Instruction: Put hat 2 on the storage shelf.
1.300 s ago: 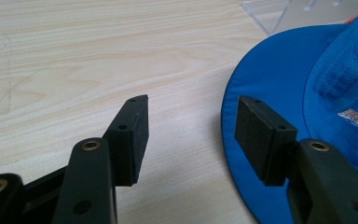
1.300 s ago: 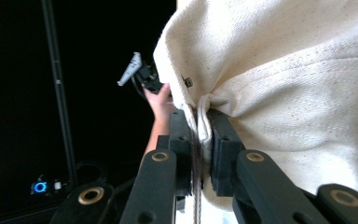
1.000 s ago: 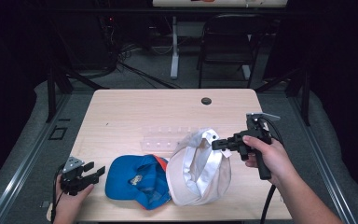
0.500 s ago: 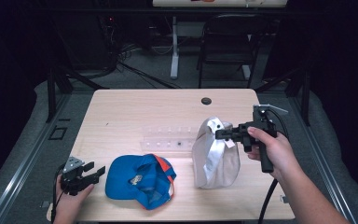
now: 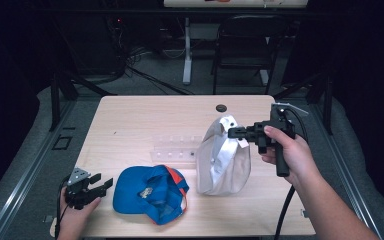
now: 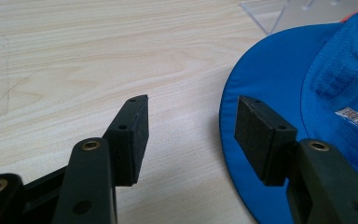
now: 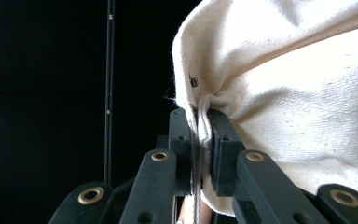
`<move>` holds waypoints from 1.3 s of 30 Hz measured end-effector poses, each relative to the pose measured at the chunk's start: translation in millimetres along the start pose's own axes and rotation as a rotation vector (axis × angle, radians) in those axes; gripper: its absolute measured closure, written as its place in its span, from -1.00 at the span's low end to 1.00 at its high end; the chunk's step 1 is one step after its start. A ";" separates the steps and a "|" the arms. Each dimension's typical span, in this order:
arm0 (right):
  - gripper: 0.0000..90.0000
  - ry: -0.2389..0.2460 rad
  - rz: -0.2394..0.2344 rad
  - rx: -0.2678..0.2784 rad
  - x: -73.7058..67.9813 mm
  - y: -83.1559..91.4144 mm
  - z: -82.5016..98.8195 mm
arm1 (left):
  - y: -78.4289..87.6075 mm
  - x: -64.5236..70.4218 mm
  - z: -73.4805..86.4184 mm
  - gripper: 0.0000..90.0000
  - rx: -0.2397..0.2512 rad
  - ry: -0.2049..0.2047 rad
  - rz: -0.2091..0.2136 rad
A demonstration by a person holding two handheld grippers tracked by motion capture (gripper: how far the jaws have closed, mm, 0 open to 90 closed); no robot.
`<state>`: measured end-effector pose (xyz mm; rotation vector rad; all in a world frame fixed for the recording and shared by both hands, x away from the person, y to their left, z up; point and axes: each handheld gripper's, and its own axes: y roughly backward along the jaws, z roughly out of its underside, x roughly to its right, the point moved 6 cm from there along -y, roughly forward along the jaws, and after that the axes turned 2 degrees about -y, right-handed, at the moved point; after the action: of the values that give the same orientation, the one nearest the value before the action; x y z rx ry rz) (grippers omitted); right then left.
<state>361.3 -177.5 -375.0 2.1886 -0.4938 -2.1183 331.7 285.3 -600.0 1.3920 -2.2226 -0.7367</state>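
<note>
A white cap (image 5: 222, 160) hangs above the table's right half, lifted by its upper edge, with my right gripper (image 5: 231, 132) shut on it. In the right gripper view the cream fabric (image 7: 279, 93) is pinched between the two black jaws, the right gripper (image 7: 200, 130) holding its seam. A blue cap with an orange lining (image 5: 150, 192) lies upside down near the front edge. My left gripper (image 5: 100, 184) rests open on the table just left of that cap. In the left gripper view the blue brim (image 6: 265, 88) lies beside the right-hand pad (image 6: 256, 135), the left gripper (image 6: 191, 135) holding nothing.
A clear plastic rack (image 5: 175, 147) lies flat in the table's middle, behind the blue cap. A small dark round hole or grommet (image 5: 221, 107) sits near the far edge. A black chair (image 5: 245, 55) and a table leg (image 5: 187, 50) stand beyond the wooden table (image 5: 130, 120).
My right gripper has raised the white cap off the table and carried it right, away from the blue cap; it now hangs folded and upright. The left gripper has stayed put.
</note>
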 end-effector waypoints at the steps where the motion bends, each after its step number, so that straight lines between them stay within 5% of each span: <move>1: 0.82 0.004 -0.007 0.003 -4.5 -2.6 -2.1 | -0.6 -0.1 -0.3 0.01 0.012 0.004 -0.002; 18: 0.82 0.041 -0.004 0.019 -38.3 -34.6 -25.5 | 0.7 1.6 -0.9 0.01 0.001 -0.008 0.006; 27: 0.82 0.036 -0.012 0.041 -49.5 -57.4 -44.1 | 8.0 13.5 -14.6 0.02 0.057 -0.016 0.029; 33: 0.82 0.028 -0.002 0.052 -52.4 -71.9 -58.8 | 20.8 36.6 -43.5 0.01 0.129 -0.068 0.076; 39: 0.82 0.018 0.014 0.054 -52.6 -83.9 -71.2 | 22.3 68.5 -78.1 -0.03 0.159 -0.184 0.116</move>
<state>446.7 -96.9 -342.0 2.2237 -0.5691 -2.1006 334.5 214.3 -520.9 1.2991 -2.5300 -0.6844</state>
